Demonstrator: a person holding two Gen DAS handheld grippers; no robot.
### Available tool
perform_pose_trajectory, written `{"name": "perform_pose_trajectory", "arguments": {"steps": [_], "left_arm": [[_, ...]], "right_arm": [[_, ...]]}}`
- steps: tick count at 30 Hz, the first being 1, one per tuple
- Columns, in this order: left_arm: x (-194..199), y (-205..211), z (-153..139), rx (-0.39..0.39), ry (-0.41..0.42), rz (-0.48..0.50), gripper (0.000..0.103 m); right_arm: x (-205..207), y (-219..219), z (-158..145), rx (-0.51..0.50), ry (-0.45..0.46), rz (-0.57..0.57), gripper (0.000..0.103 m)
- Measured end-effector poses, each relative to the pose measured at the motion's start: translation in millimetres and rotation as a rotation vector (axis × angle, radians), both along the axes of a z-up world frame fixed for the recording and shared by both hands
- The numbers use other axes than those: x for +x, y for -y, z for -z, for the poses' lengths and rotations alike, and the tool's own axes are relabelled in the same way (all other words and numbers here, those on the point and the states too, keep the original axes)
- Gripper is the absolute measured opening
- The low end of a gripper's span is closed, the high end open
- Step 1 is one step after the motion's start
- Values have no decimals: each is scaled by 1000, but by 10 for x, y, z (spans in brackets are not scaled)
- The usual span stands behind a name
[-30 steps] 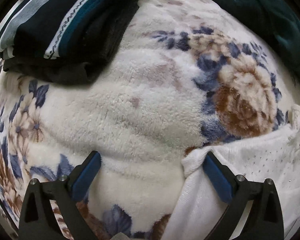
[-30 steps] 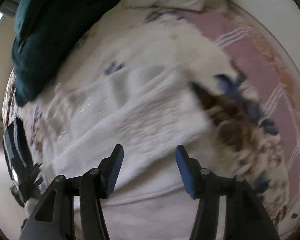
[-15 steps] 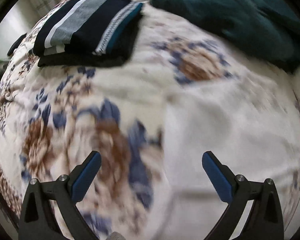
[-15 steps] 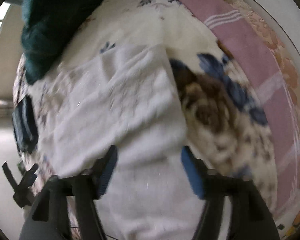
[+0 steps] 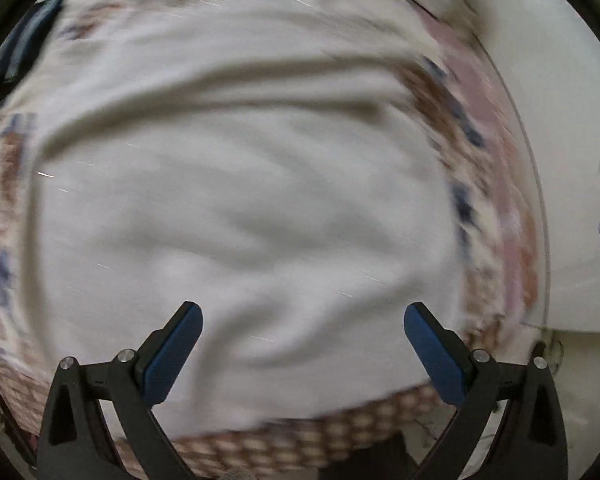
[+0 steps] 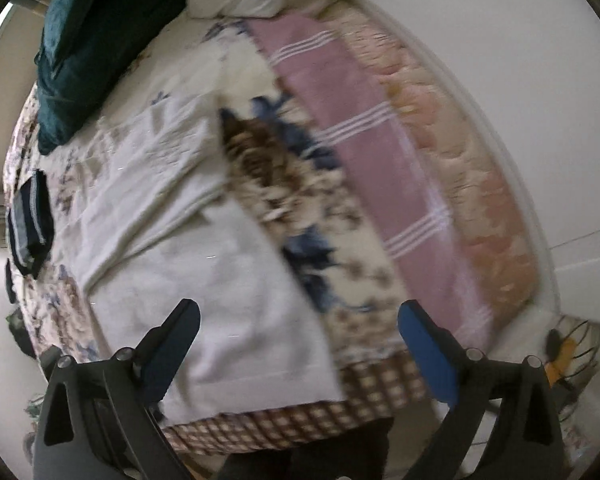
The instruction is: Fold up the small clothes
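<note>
The left gripper (image 5: 302, 350) and right gripper (image 6: 298, 350) look alike: black arms, blue pads (image 5: 172, 354), small shiny silver screws (image 6: 472, 354).

Lighting: soft, even daylight; window glow at 10 o'clock in right wrist view. Shadows: faint, in folds of white garment (image 5: 236, 208). Blur: heavy motion smear across left wrist view; milder in right. Distortion: fisheye bowing, black vignette at all edges.

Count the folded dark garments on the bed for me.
1 that I can make out: a folded navy striped garment near the bed's far left edge in the right wrist view, left of the spread white garment. More could lie outside the view.
</note>
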State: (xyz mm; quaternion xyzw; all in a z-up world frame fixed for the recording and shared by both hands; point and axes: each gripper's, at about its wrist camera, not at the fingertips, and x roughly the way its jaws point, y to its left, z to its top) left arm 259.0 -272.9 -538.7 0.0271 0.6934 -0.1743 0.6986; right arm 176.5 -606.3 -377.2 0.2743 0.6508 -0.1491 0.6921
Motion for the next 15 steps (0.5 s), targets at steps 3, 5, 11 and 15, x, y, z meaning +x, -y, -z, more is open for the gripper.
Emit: {"name": "perform_pose_trajectory", "arguments": {"steps": [3, 5, 11, 15], "left_arm": [[-293, 554, 181, -8, -53, 43, 103], [-512, 917, 316, 42, -45, 78, 103], [-929, 1608, 898, 194, -69, 103, 103], [-965, 1564, 815, 156, 16, 59, 51]], "right_arm": [[-28, 308, 243, -6, 3, 9, 101], [-36, 518, 486, 31, -2, 13, 101], [193, 791, 957, 133, -4, -66, 101], [600, 829, 1099, 265, 49, -108, 101]]}}
